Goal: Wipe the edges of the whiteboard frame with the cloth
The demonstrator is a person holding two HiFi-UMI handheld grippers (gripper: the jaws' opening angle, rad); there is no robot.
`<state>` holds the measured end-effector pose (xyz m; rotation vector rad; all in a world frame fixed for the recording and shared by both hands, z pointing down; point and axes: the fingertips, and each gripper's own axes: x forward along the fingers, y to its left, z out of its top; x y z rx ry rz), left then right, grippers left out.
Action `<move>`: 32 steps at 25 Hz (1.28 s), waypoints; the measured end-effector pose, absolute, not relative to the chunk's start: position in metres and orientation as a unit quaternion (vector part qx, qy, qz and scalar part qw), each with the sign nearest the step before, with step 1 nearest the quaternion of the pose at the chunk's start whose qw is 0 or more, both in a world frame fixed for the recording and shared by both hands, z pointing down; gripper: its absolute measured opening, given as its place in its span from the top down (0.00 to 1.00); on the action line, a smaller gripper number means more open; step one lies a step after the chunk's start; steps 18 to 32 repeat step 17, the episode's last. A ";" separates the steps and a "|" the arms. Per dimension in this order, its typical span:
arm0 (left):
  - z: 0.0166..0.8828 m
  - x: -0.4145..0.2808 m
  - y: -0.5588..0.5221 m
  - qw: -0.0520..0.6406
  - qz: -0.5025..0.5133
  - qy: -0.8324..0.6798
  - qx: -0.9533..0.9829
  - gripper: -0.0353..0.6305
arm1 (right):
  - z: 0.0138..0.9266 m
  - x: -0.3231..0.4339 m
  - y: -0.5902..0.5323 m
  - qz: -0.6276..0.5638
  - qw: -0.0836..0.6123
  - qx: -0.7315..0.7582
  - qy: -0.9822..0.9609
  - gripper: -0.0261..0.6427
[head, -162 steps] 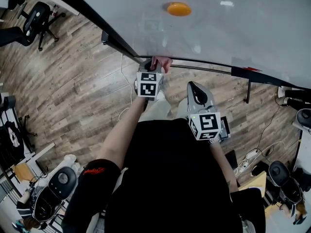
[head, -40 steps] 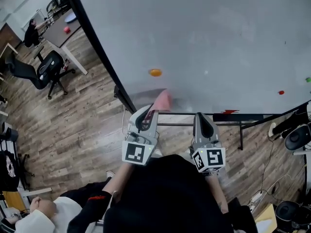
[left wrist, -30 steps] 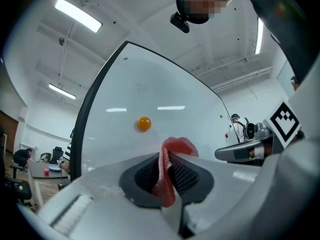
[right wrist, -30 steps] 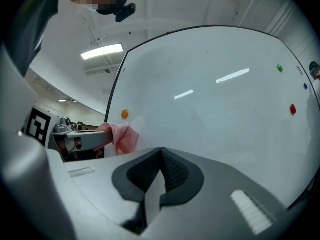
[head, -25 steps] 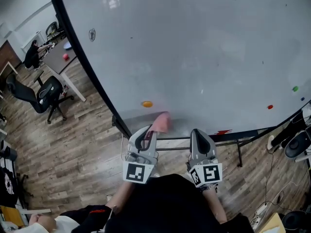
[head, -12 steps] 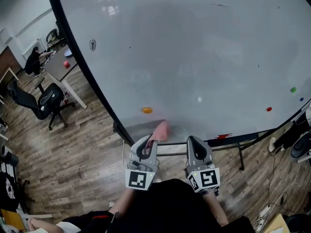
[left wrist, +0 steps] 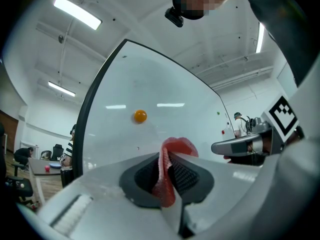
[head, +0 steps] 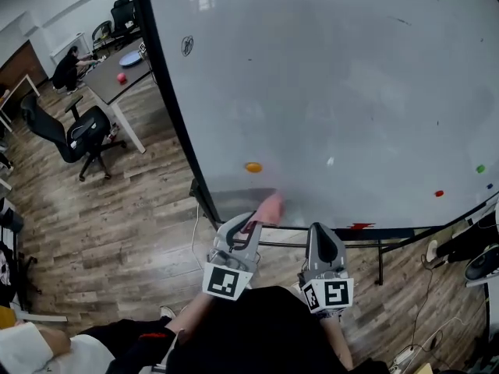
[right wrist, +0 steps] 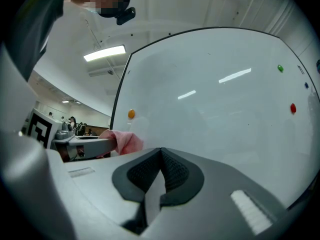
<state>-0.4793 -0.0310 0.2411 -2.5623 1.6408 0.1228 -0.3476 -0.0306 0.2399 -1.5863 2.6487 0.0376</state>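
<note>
Raised from the lower corner of the whiteboard frame (head: pixel 168 92), left gripper (head: pixel 248 226) pinches pink cloth (head: pixel 270 206); right gripper (head: pixel 322 237) pressed together, empty. Flat, steady pressure advised.

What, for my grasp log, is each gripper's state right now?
Left gripper: shut on the pink cloth.
Right gripper: shut, holding nothing.

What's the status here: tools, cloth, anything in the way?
Left tool shut on cloth. Right tool shut, empty. Cloth near whiteboard frame's lower left corner, contact unclear. Nothing seen blocking it.
</note>
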 end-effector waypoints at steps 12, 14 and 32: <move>0.240 -0.483 -0.023 0.046 0.051 0.542 -0.838 0.91 | 0.242 -0.357 -0.024 0.011 0.021 -0.504 0.863 0.96; 0.243 -0.486 -0.021 0.044 0.048 0.544 -0.836 0.91 | 0.244 -0.360 -0.022 0.008 0.019 -0.501 0.865 0.96; 0.247 -0.488 -0.018 0.041 0.044 0.548 -0.835 0.91 | 0.247 -0.365 -0.018 0.005 0.017 -0.496 0.868 0.96</move>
